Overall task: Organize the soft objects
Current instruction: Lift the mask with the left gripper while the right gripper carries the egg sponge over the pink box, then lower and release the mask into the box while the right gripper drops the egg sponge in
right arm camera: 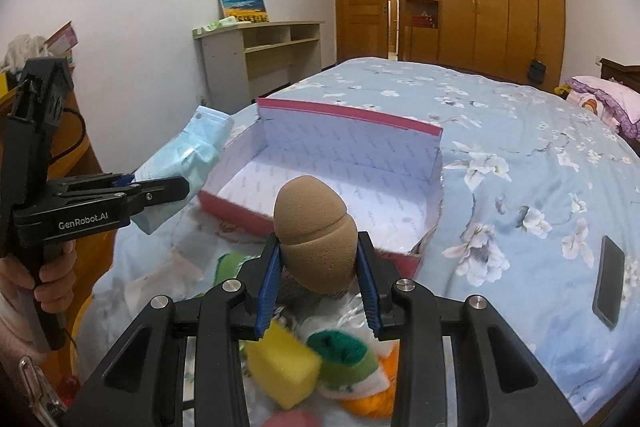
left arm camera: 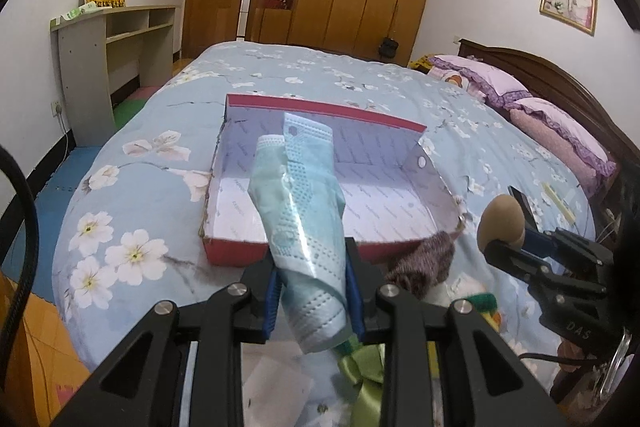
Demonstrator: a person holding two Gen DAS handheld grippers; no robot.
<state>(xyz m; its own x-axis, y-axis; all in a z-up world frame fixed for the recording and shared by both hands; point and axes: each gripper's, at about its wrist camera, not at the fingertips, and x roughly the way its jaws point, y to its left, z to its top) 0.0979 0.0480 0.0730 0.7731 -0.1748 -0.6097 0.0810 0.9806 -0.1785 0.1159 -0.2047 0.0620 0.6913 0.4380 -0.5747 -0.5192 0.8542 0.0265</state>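
Observation:
My left gripper [left arm camera: 310, 277] is shut on a light blue face mask [left arm camera: 302, 211], held above the bed in front of a red box [left arm camera: 236, 253] with a white lining. The mask [right arm camera: 188, 157] and left gripper [right arm camera: 182, 187] also show in the right wrist view, left of the box [right arm camera: 236, 209]. My right gripper [right arm camera: 318, 257] is shut on a brown egg-shaped sponge [right arm camera: 316, 233], held above the box's near edge. The sponge [left arm camera: 502, 221] and right gripper [left arm camera: 496, 247] show at the right of the left wrist view.
Soft items lie on the bed under the grippers: a brown knit piece [left arm camera: 426, 259], green ribbon [left arm camera: 364, 371], a yellow sponge [right arm camera: 286, 371], a green roll [right arm camera: 344, 353]. A black phone [right arm camera: 608, 281] lies at right. Pillows [left arm camera: 560, 131] and headboard lie far right; a desk [left arm camera: 104, 39] stands at left.

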